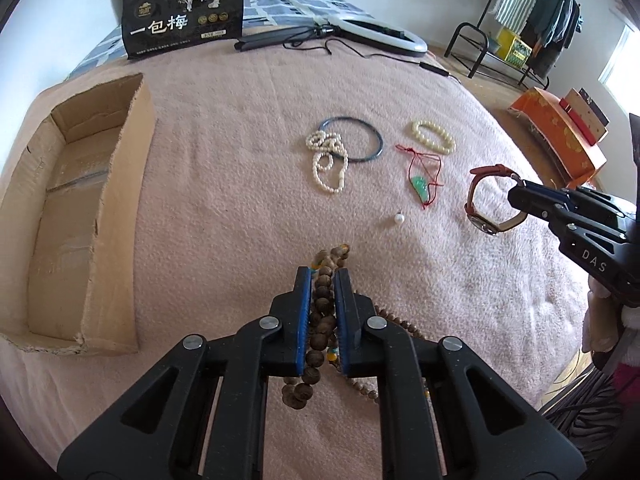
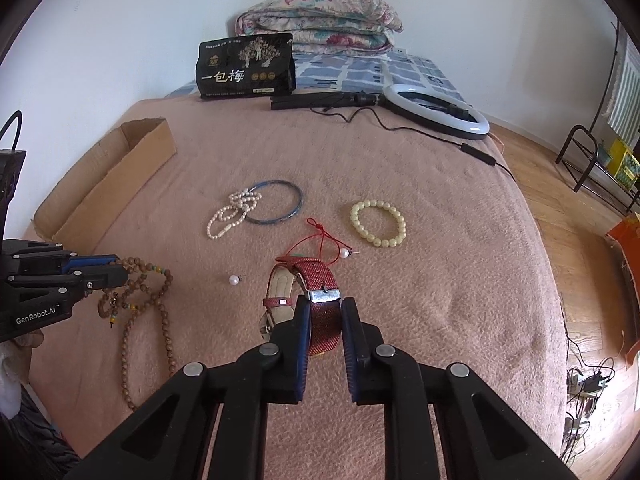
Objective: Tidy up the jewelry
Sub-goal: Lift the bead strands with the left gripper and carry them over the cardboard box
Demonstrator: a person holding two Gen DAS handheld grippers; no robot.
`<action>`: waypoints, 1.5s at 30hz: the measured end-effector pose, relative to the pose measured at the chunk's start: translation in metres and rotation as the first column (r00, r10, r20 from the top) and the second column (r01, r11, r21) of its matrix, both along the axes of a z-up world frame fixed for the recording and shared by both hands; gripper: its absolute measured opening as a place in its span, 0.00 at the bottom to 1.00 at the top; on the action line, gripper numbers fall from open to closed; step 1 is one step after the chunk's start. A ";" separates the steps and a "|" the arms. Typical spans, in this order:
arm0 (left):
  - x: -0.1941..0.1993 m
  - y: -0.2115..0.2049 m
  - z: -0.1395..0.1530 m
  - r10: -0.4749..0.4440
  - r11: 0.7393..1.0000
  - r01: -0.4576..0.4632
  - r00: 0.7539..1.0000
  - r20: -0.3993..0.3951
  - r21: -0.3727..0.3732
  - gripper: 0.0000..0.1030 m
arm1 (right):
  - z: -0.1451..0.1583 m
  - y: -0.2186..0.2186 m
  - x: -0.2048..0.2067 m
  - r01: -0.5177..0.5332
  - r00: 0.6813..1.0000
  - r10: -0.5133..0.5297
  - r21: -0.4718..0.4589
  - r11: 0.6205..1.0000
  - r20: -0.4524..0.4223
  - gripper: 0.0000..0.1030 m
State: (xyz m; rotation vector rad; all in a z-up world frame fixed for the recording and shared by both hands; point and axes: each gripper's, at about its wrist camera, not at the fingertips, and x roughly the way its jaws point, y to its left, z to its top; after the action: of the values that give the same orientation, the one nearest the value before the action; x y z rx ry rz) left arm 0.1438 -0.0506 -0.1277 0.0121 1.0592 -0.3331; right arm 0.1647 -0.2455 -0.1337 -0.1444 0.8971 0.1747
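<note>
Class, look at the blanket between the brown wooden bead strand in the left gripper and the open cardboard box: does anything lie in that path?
Nothing visible does: bare pink blanket separates the bead strand from the cardboard box.

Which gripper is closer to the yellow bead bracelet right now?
Right. The right gripper, shut on the red watch, sits just short of the yellow bead bracelet; the left gripper, holding the wooden beads, is farther off.
</note>
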 end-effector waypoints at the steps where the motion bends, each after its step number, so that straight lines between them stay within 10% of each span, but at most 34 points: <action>1: 0.000 0.001 0.002 0.005 1.000 -0.005 1.000 0.003 -0.007 0.09 | 0.001 -0.001 -0.001 0.002 1.000 -0.002 0.001 1.000 0.004 0.13; 13: -0.002 0.013 0.031 0.032 0.997 -0.028 0.998 0.050 -0.070 0.09 | 0.011 -0.003 -0.006 0.021 0.999 -0.021 0.015 1.000 0.036 0.13; 25: 0.005 -0.010 -0.030 -0.021 0.996 0.027 0.998 -0.067 0.087 0.10 | 0.009 0.001 -0.007 0.009 0.999 -0.009 0.000 1.000 0.039 0.13; 28: 0.004 -0.014 -0.039 -0.021 0.991 0.031 0.997 -0.074 0.128 0.42 | 0.010 -0.001 -0.007 0.010 0.999 -0.010 0.007 1.000 0.039 0.13; 37: 0.005 -0.022 -0.053 -0.030 0.980 0.045 0.996 -0.079 0.194 0.47 | 0.008 -0.002 -0.005 0.005 0.999 -0.006 0.011 1.000 0.031 0.13; 45: 0.005 -0.024 -0.050 -0.043 0.981 0.051 0.998 -0.046 0.185 0.10 | 0.006 -0.001 -0.002 0.012 1.000 -0.012 0.000 1.000 0.026 0.13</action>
State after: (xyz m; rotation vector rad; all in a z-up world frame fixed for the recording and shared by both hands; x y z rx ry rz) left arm 0.1483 -0.0743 -0.1776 0.1986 1.1301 -0.2765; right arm 0.1624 -0.2466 -0.1278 -0.1409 0.8722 0.1618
